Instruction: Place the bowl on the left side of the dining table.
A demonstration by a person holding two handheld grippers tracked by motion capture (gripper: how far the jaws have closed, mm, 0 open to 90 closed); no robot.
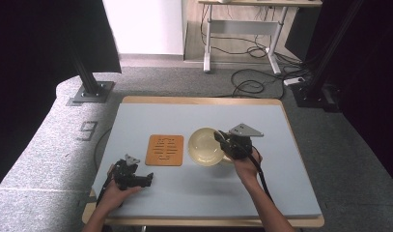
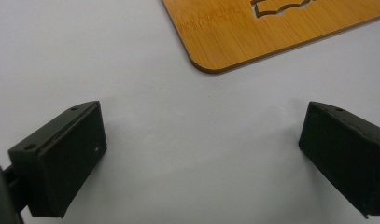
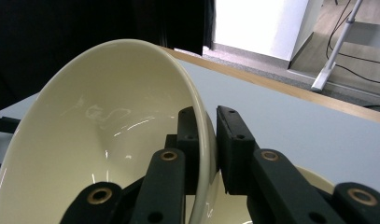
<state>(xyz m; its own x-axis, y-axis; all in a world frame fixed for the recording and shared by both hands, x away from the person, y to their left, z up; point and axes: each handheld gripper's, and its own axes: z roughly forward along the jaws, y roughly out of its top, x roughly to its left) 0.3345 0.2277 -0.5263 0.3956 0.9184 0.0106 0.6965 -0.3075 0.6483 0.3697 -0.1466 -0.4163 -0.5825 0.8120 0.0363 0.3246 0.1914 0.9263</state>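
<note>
The right gripper [image 1: 222, 140] is clamped on the rim of a glossy cream-coloured ceramic bowl [image 1: 204, 146], 1 black jaw inside the wall and the other outside it. In the right gripper view the rim [image 3: 204, 140] runs straight between the 2 pads, and the bowl is tipped up on its side, with its hollow facing away to the left of that view. A second cream-coloured piece [image 3: 318, 184] peeks out low behind the jaws, just under the tilted bowl; I cannot tell what it is. From above, the bowl sits near the middle of the pale grey-blue padded table top [image 1: 281, 193], just to the right of a flat orange-brown bamboo mat with cut-out slots [image 1: 164, 150].

The left gripper [image 1: 147, 179] lies low at the near left of the table, in the person's left hand [image 1: 118, 191], with its jaws spread wide and nothing between them. In the left gripper view they frame bare table surface, and a rounded corner of the mat [image 2: 215, 65] lies a little beyond them, apart from both.
</note>
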